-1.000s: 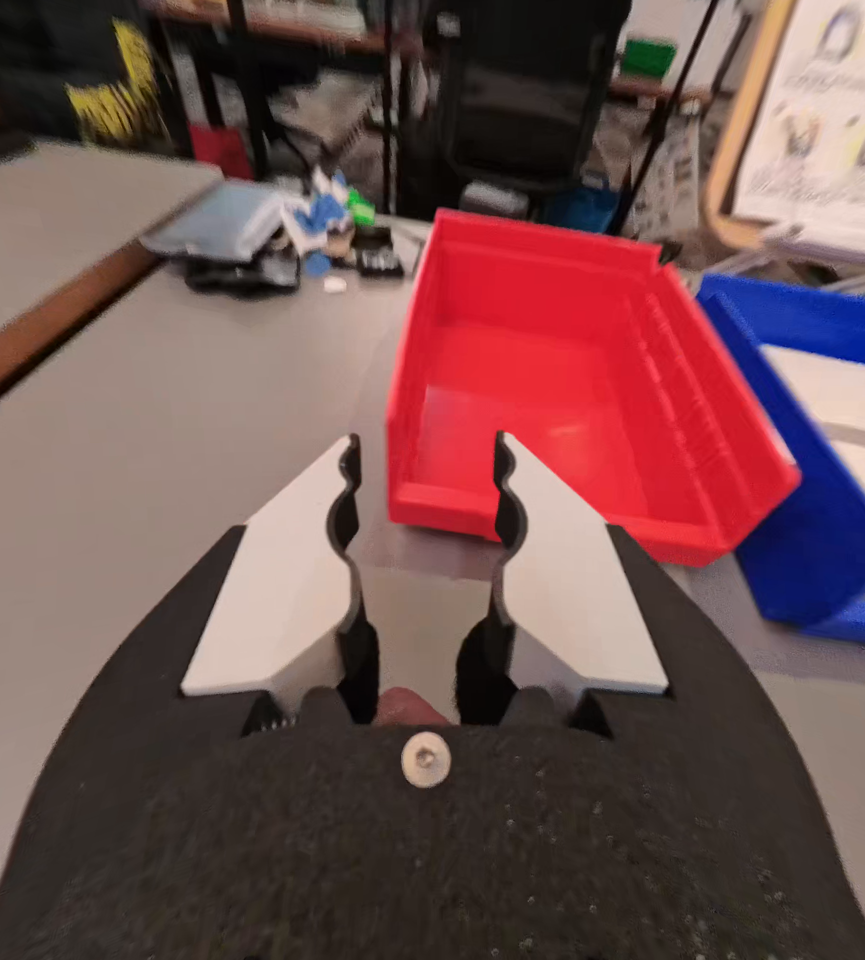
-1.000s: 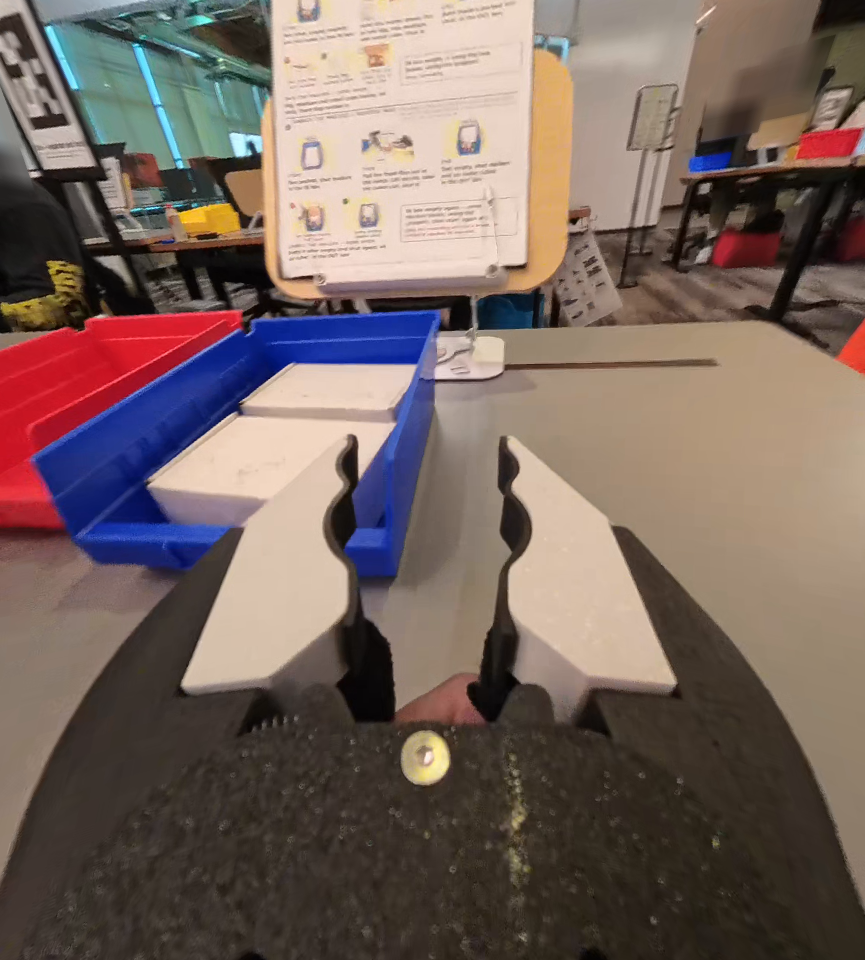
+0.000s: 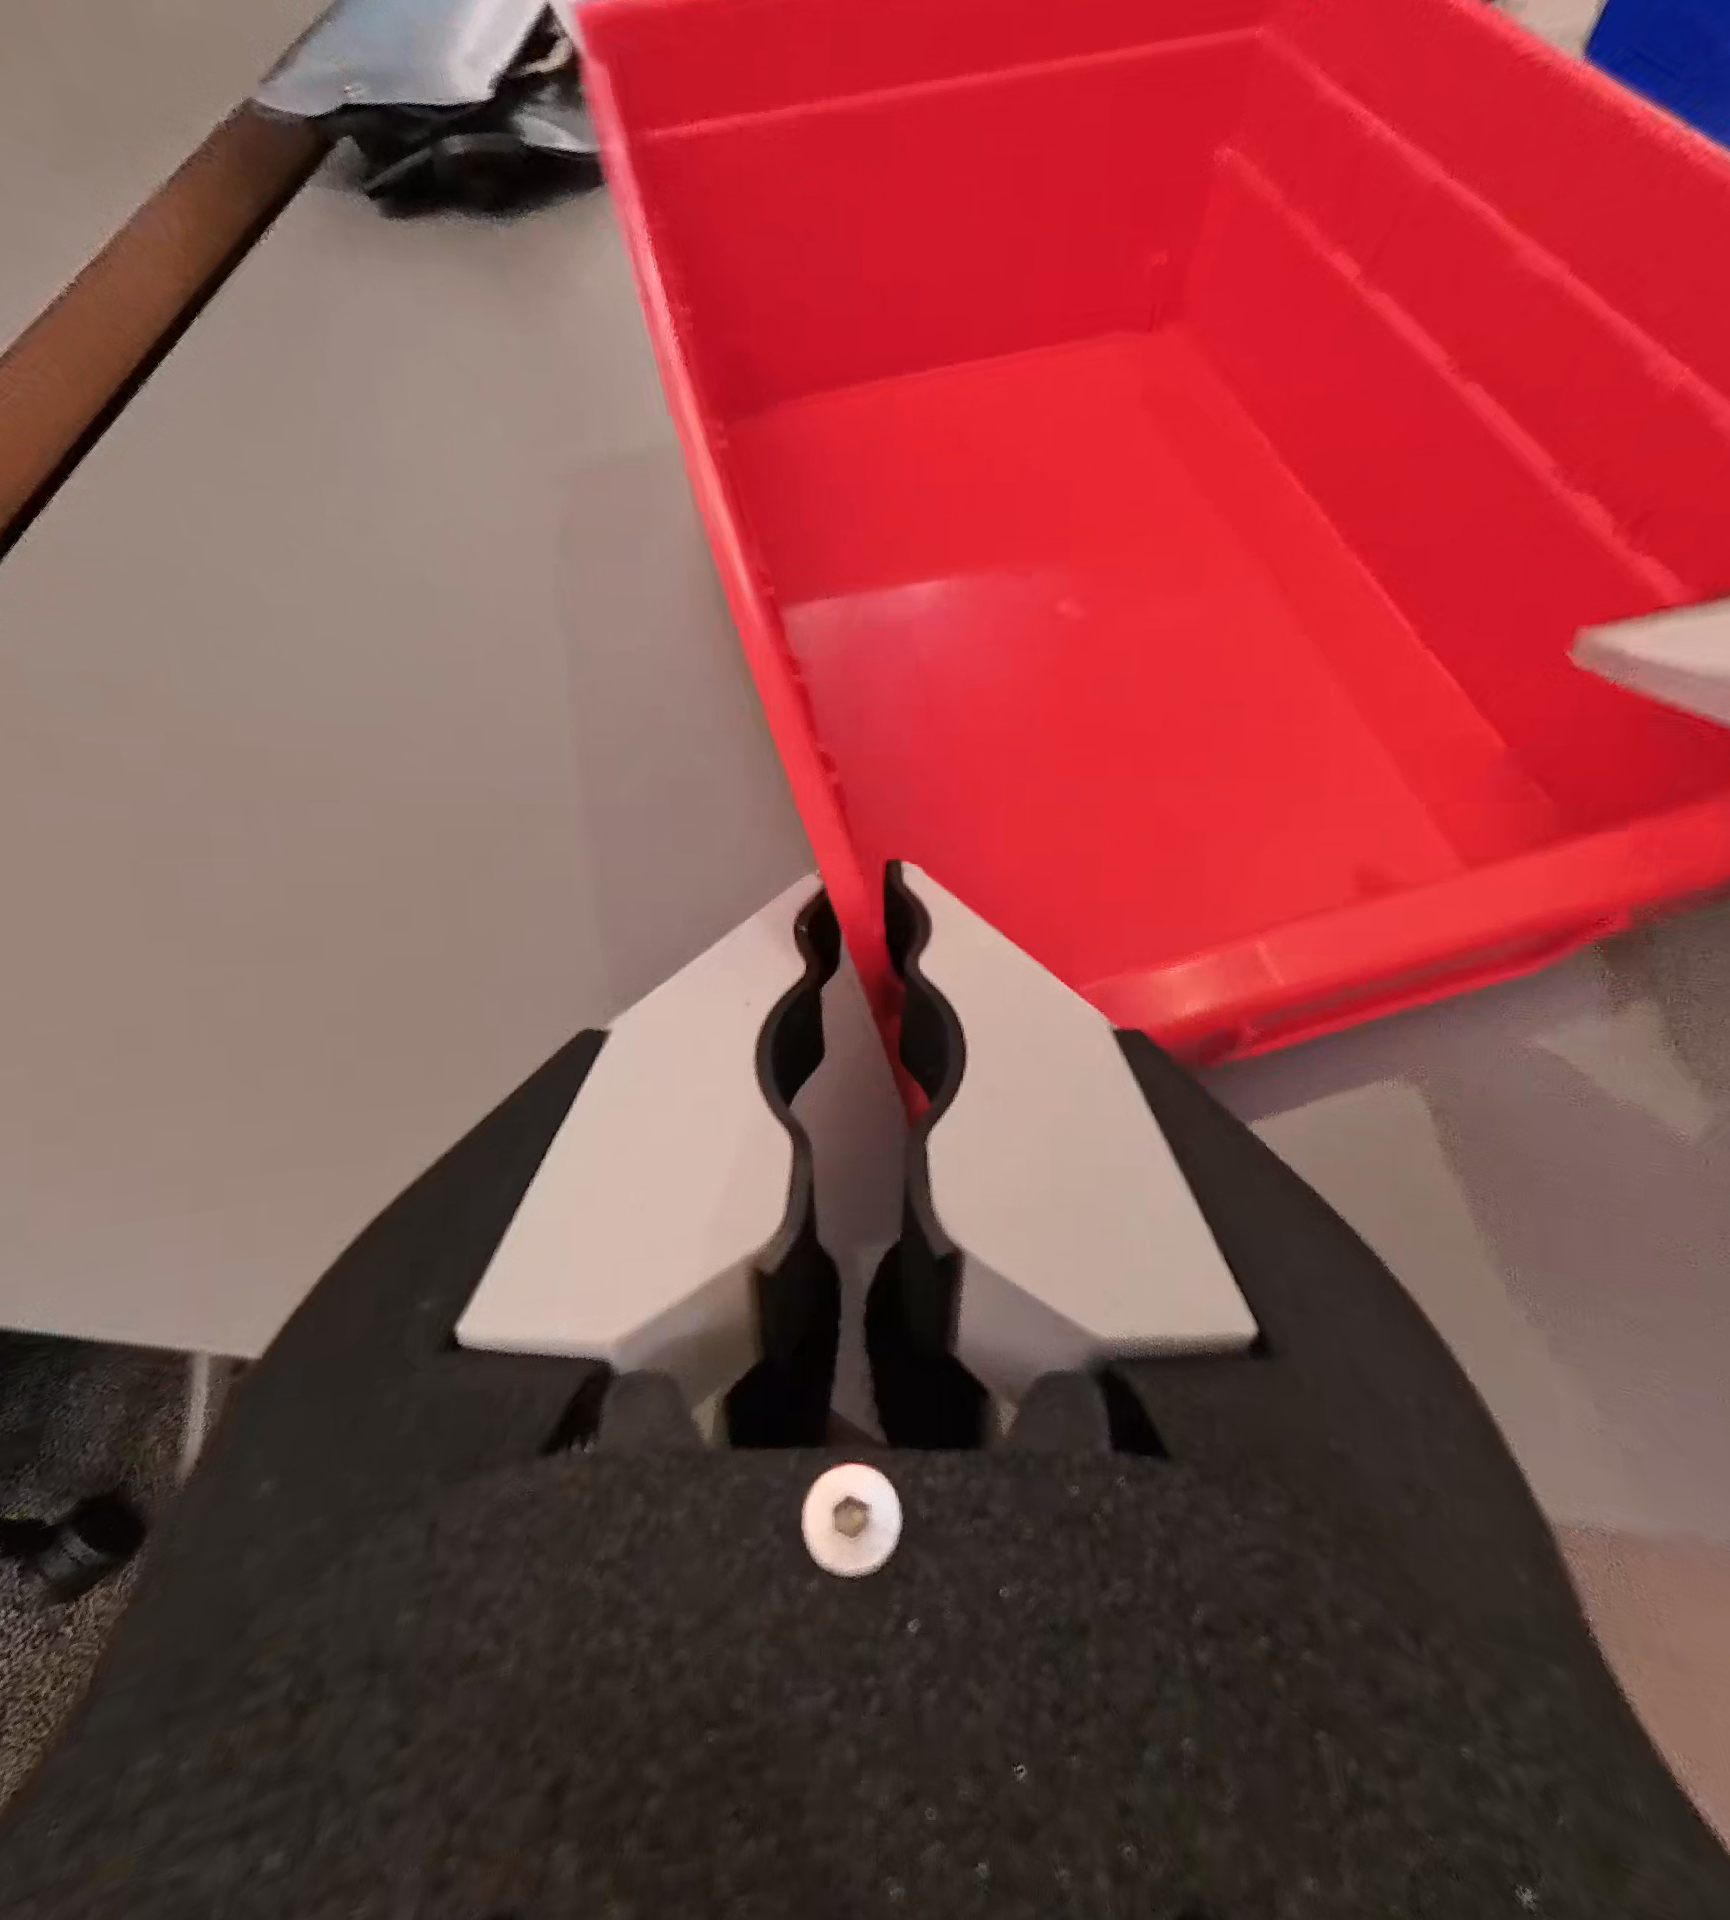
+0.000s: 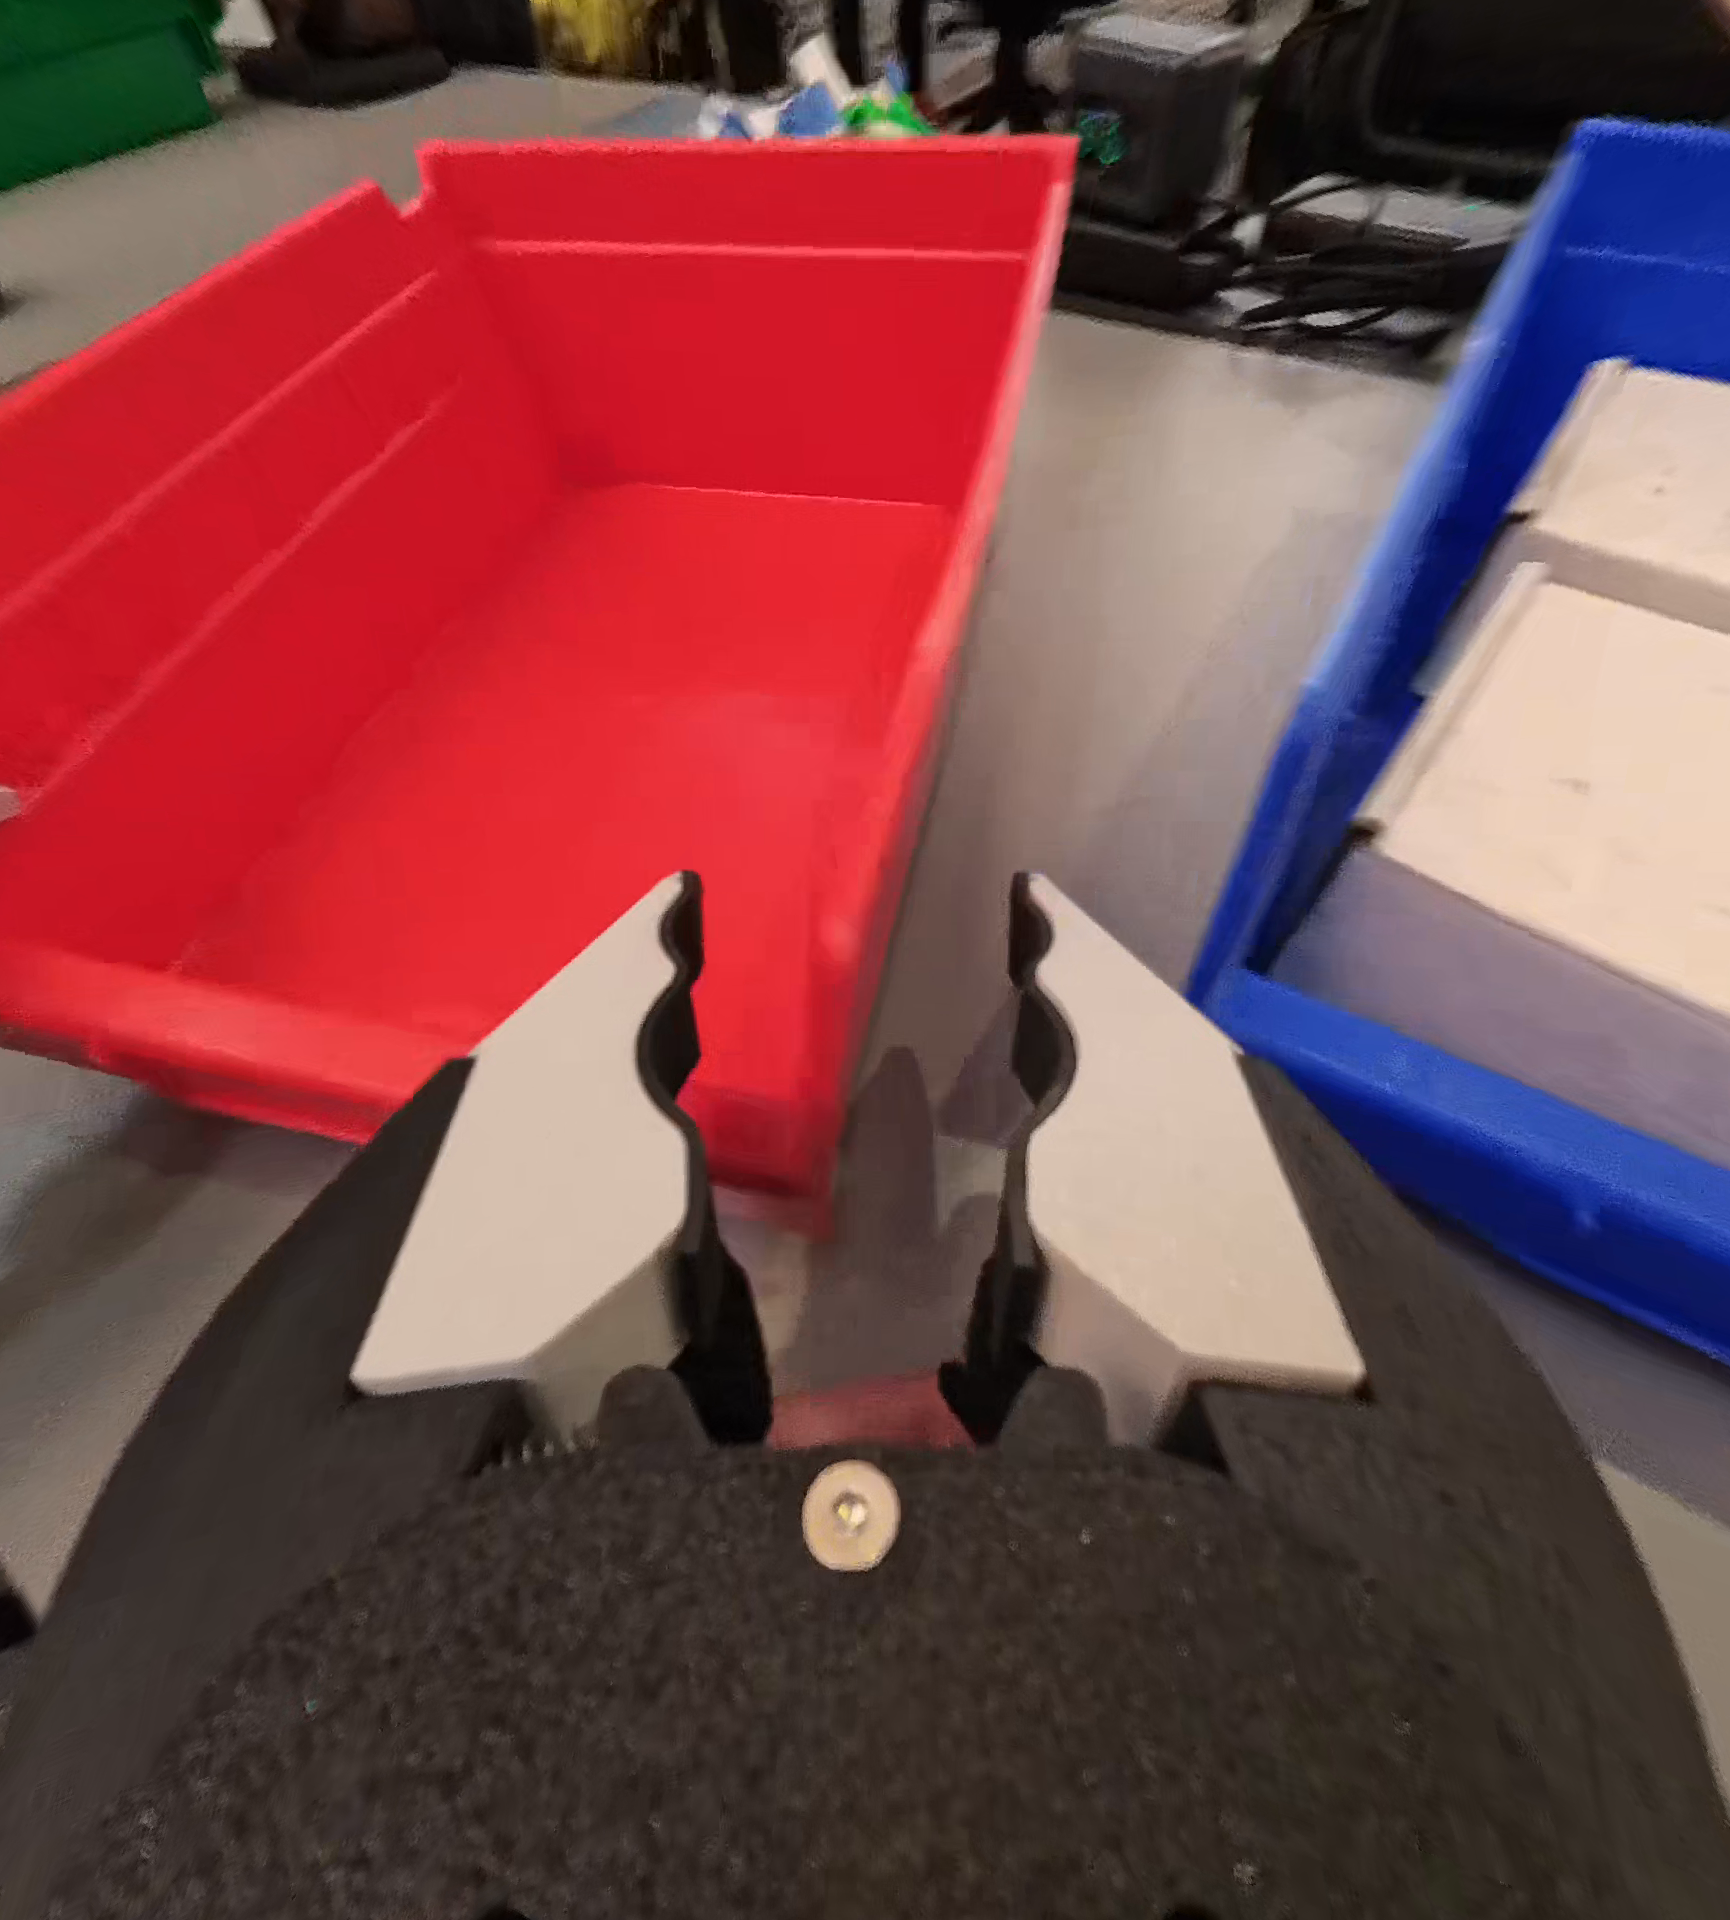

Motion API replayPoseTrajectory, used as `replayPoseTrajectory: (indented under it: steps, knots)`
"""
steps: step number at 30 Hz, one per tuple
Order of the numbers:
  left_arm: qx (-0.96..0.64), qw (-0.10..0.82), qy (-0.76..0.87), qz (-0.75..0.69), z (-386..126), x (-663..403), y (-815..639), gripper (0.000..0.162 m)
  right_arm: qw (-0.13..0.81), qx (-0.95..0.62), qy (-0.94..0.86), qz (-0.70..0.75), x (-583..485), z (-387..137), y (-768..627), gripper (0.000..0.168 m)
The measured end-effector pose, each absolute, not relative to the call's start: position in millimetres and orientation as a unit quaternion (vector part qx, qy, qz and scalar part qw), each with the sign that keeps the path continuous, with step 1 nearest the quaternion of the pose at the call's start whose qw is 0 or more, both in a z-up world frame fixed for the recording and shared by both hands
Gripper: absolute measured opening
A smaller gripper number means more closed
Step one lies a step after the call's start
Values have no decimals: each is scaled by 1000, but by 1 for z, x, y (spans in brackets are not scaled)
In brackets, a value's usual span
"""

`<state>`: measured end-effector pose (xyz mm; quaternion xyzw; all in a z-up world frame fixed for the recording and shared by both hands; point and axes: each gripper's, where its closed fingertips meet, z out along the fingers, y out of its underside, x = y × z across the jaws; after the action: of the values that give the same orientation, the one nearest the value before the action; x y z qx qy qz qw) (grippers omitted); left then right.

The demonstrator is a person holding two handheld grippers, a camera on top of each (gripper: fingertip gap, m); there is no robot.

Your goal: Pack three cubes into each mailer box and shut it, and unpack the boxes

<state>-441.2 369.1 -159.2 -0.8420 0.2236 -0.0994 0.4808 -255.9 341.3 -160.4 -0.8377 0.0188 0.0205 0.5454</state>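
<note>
now your left gripper (image 3: 861, 914) is pinched onto the red bin (image 3: 1100, 644): its two fingers are drawn close together with the bin's near-left wall caught between them, right at the front corner. your right gripper (image 4: 850, 904) sits spread wide at the bin's opposite front corner, with the right wall (image 4: 902, 831) running up between the fingers; whether either finger touches that wall you cannot tell from these views. nothing is held in it.

inside, the red bin shows only its bare floor and ribbed walls. it rests on the grey table (image 3: 321, 727). just beside the bin's right wall, with a strip of table between them, stands the blue bin (image 4: 1360, 727), and in it lie two white mailer boxes (image 4: 1619, 779), lids down, one behind the other. no cubes show in either view.

beyond the red bin's far wall lies a clutter of dark cables and gear (image 4: 1308, 260). off past the bin's far-left corner sits a green bin (image 4: 50, 94).
</note>
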Motion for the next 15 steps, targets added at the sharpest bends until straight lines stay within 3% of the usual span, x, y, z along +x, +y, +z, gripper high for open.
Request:
replayPoseTrajectory:
  steps: [1,3,4,9,15]
  knots:
    - [-844,477,223,-102,-160,-442,364,6,549,-835,14,40,-263,-157,346,49]
    - [-845,479,220,-85,-158,-446,359,6,533,-844,51,30,-257,-155,348,12]
    - [-841,487,222,-78,-154,-448,358,4,519,-853,49,19,-255,-155,347,4]
    - [-803,551,215,-67,-117,-445,352,3,550,-833,50,22,-255,-123,341,3]
    - [-713,665,203,-91,-19,-389,328,5,649,-759,42,-13,-208,-25,317,3]
